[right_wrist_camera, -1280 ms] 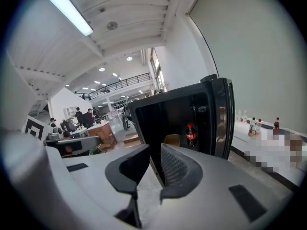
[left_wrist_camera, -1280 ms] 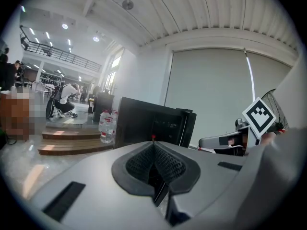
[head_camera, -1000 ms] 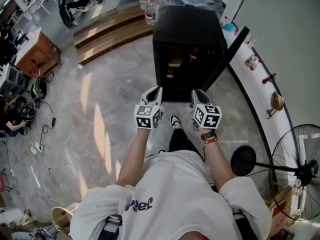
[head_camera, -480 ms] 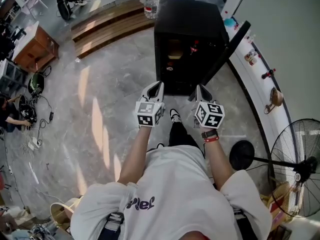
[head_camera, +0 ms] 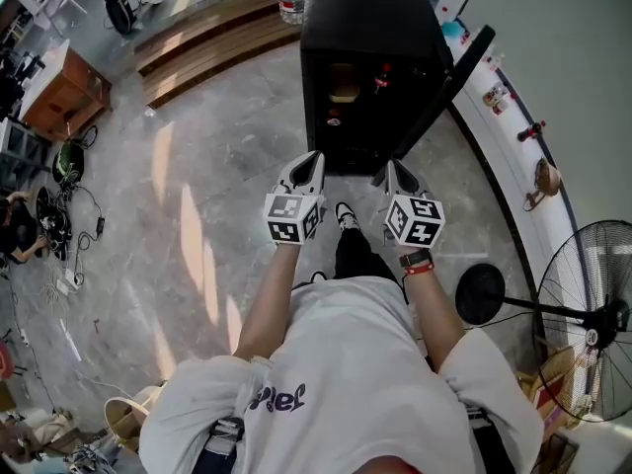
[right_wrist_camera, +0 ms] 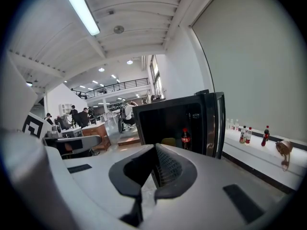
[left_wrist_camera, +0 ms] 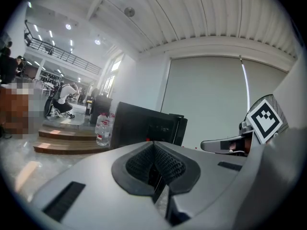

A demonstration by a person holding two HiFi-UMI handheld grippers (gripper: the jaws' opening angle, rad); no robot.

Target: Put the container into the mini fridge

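While both the left hand-held gripper (head_camera: 312,158) and right hand-held gripper (head_camera: 394,166) are closed on nothing and the yellowish container (head_camera: 345,95) seems to sit inside the mini fridge (head_camera: 370,38), its door (head_camera: 456,89) hangs open; a hard shove could jolt the container.

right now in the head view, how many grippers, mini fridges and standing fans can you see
grippers: 2, the left gripper and the right gripper, both shut with nothing between the jaws
mini fridge: 1, door open
standing fan: 1
total: 4
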